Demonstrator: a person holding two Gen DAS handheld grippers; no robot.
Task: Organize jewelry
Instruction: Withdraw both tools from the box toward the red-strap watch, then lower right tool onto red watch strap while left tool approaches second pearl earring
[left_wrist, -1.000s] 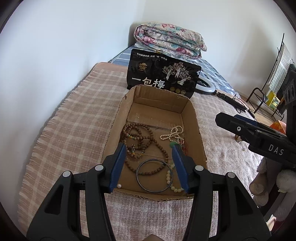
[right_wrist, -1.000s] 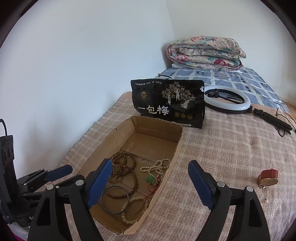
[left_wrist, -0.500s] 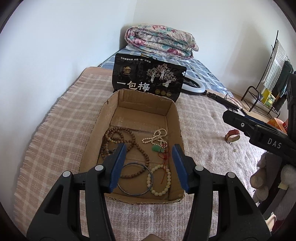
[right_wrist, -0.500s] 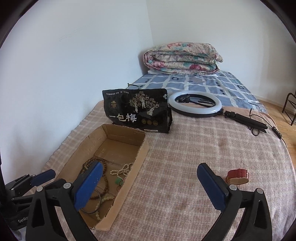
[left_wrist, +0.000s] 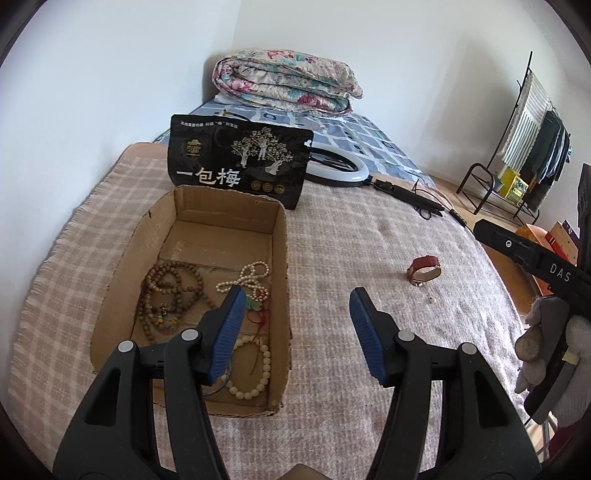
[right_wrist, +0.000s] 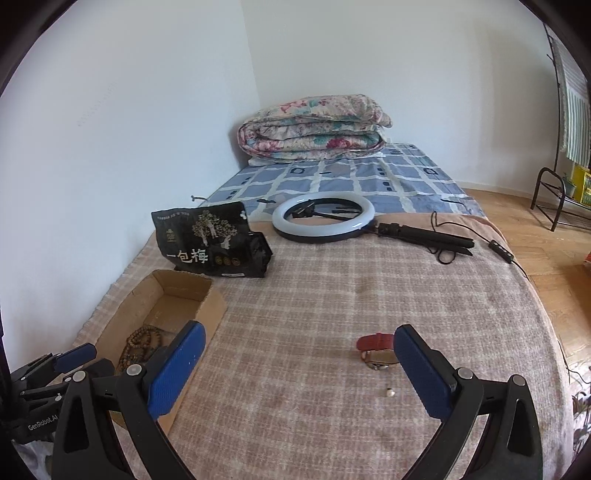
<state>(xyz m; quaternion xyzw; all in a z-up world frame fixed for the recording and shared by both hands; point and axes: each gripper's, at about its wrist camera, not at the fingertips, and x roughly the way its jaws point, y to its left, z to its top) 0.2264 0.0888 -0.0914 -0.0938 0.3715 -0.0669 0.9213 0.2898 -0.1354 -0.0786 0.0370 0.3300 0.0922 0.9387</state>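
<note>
An open cardboard box lies on the checked blanket. It holds brown bead strands, a white pearl strand, a green pendant and a cream bead bracelet. A red-strap watch lies on the blanket to the right of the box, with a tiny white bead near it. My left gripper hovers over the box's right wall, its jaws opening around nothing. My right gripper stands wide open and empty, the watch just inside its right finger, the bead in front.
A black snack bag stands behind the box. Beyond it lie a ring light with its stand and cable, and a folded floral quilt. The wall runs along the left. At the right are wood floor and a metal rack.
Both grippers have swung right: the box has slid left in both views and the watch now sits near the right gripper's fingers. Both pairs of jaws stand wider than before.
</note>
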